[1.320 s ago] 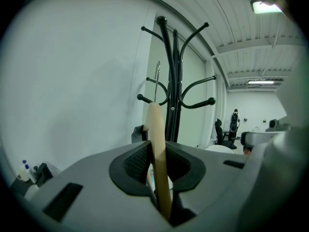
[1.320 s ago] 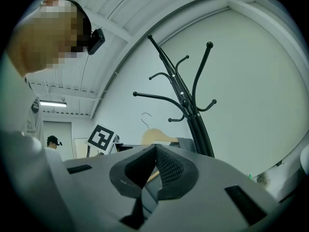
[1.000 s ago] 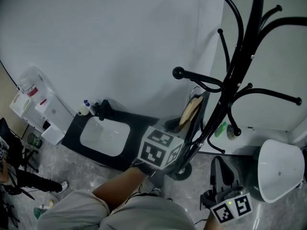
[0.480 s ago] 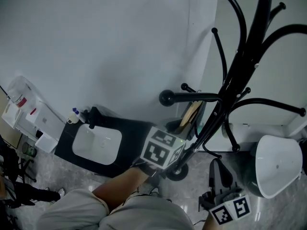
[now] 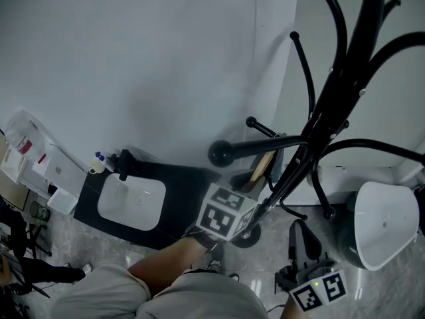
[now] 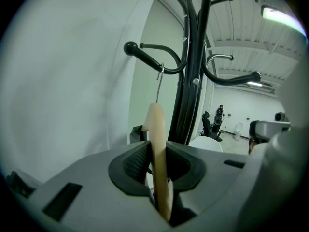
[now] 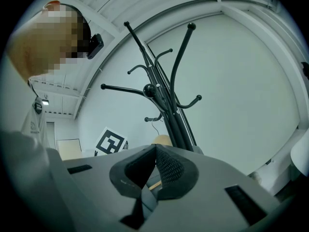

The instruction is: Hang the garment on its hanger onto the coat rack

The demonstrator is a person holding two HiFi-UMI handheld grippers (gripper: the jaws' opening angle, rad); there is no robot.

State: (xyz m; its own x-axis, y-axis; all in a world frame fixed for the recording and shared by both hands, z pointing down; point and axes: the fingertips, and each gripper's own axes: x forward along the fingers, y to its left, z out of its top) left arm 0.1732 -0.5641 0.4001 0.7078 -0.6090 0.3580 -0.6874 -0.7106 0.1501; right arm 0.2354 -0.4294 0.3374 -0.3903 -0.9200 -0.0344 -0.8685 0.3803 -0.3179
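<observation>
The black coat rack (image 5: 345, 65) stands right in front of me, several curved arms ending in ball tips. My left gripper (image 6: 157, 173) is shut on the wooden hanger (image 6: 157, 129), which stands edge-on between the jaws. The hanger's metal hook (image 6: 159, 83) reaches up to the bend of a ball-tipped arm (image 6: 145, 52); whether it rests there I cannot tell. In the head view the hanger (image 5: 261, 167) shows just past the left gripper's marker cube (image 5: 224, 211). A dark scrap of garment (image 6: 137, 132) peeks beside it. My right gripper (image 7: 154, 151) sits low at the right, shut, nothing held.
A black mat with a white basin (image 5: 129, 201) lies on the floor to the left, white boxes (image 5: 46, 168) beyond it. A white rounded tub (image 5: 385, 224) sits at the right of the rack's base (image 5: 246, 238). The white wall (image 5: 146, 65) is close behind.
The view has swung: the rack's ball-tipped arm now appears lower and closer to the left gripper's cube. Both grippers hold nearly the same places, the hanger still gripped.
</observation>
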